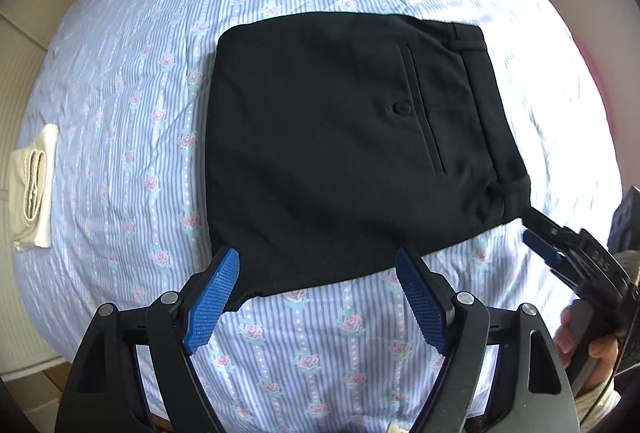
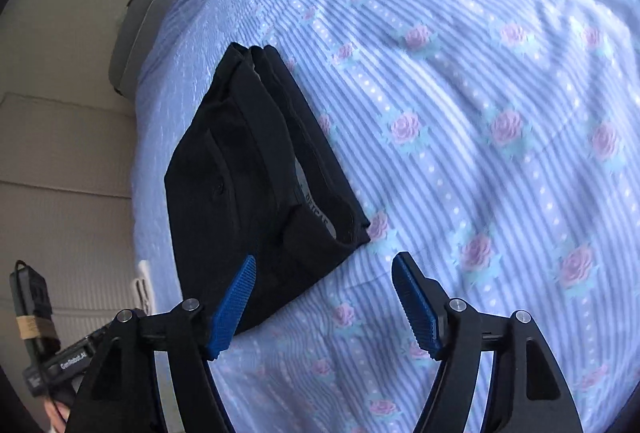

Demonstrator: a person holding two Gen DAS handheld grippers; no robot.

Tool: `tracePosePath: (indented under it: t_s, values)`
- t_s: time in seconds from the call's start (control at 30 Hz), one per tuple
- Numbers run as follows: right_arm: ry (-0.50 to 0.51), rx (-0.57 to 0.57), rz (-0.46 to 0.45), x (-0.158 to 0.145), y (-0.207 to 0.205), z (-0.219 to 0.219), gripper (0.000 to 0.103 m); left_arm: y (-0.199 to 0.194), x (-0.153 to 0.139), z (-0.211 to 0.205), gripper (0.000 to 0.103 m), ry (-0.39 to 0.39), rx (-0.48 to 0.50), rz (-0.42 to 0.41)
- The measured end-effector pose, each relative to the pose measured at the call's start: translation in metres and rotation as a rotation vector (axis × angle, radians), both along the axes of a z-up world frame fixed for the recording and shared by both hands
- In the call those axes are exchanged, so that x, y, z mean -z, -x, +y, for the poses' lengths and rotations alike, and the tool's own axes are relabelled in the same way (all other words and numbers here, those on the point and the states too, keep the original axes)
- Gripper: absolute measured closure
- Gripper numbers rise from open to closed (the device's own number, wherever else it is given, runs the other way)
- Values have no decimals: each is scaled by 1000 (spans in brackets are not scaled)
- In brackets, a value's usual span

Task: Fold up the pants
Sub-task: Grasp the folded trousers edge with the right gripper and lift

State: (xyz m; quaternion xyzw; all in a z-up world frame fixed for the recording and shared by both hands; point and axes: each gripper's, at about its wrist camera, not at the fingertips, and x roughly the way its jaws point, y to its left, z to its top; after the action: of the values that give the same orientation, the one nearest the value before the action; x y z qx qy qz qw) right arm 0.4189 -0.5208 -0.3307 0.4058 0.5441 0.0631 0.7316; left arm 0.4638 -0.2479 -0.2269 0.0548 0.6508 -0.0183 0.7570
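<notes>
Black pants (image 1: 340,145) lie folded into a compact rectangle on the bed, back pocket and button facing up, waistband to the right. My left gripper (image 1: 316,261) hovers over the fold's near edge, open, its blue pads (image 1: 216,293) wide apart and gripping nothing. In the right wrist view the pants (image 2: 256,185) lie to the left, waistband layers facing me. My right gripper (image 2: 325,261) is open just off the waistband corner, with only sheet between its fingers. The right gripper (image 1: 540,237) also shows in the left wrist view, beside the pants' near right corner.
A blue striped sheet with pink roses (image 1: 140,93) covers the bed. A folded cream garment (image 1: 34,189) lies at its left edge. A person's hand (image 1: 576,341) holds the right gripper's handle. Beige floor (image 2: 68,161) runs beside the bed.
</notes>
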Motion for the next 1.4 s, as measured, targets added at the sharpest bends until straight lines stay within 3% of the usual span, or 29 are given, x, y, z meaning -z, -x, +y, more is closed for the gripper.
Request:
tracePosePath:
  t_s: [0.13,0.43,0.83,1.0,1.13,1.27,1.4]
  values:
    - [-98,25,11,28,6,10,31,9,7,-11,22,-54,47,1]
    - [-219,47,-52,64,-24,19,32,13,16,-18,22,-41,45,19]
    - [-193,8,-113,57,-65,34,33,16,28,8,21,-21,-76,8]
    - [-78,10,-52,45,-66,41,47,9,33,32,21,30,-162,26]
    - [69,-13,-3,29,-73,57,62,-2,37,57,21,52,-203,23]
    - [266,-52,36,9,-83,81,66,-14,38,89,21,111,-248,15]
    - [389,-78,66,2,-92,100,66,-29,41,126,21,200,-257,-6]
